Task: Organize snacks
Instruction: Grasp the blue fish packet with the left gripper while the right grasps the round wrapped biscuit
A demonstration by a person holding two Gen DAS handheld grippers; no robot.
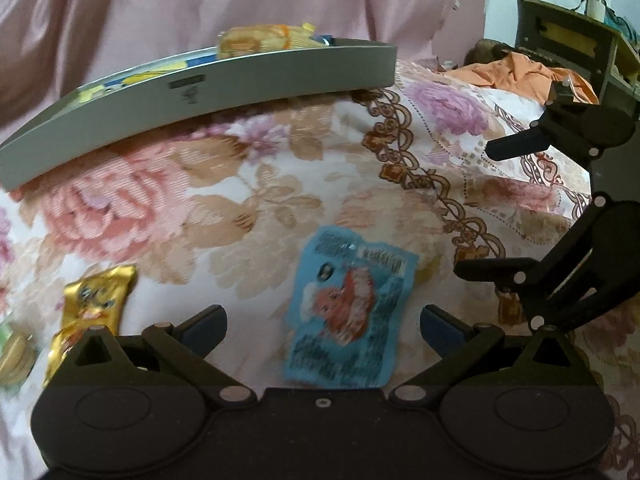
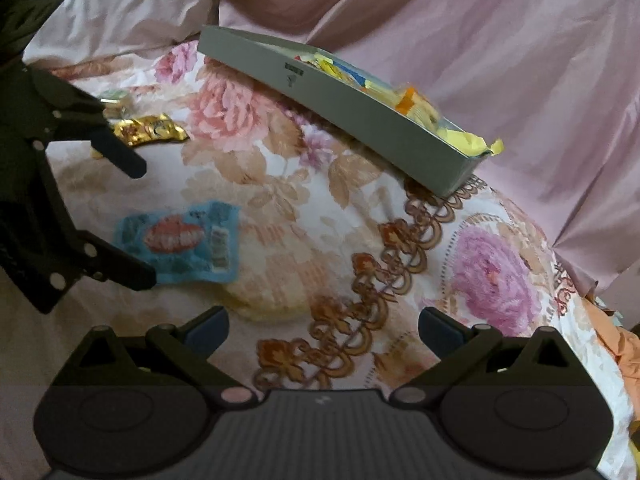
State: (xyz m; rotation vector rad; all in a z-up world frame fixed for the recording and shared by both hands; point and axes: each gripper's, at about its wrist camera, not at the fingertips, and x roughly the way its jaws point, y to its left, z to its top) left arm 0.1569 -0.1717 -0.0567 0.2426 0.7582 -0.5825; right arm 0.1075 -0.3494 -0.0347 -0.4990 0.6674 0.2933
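Observation:
A blue snack packet (image 1: 348,312) lies flat on the floral bedsheet, between the open fingers of my left gripper (image 1: 322,326); it also shows in the right wrist view (image 2: 180,240). A gold packet (image 1: 94,308) lies to its left, also seen in the right wrist view (image 2: 150,130). A grey tray (image 1: 192,120) at the back holds several yellow and blue snack packs (image 1: 264,40); the tray shows in the right wrist view too (image 2: 340,104). My right gripper (image 2: 323,330) is open and empty over bare sheet, right of the blue packet; it shows in the left wrist view (image 1: 476,208).
A green-lidded round item (image 1: 12,354) lies at the far left edge. Pink curtain fabric (image 2: 480,40) hangs behind the tray. Orange cloth (image 1: 520,76) and a dark wooden shelf (image 1: 568,40) are at the far right. A white pillow (image 2: 120,8) lies at back left.

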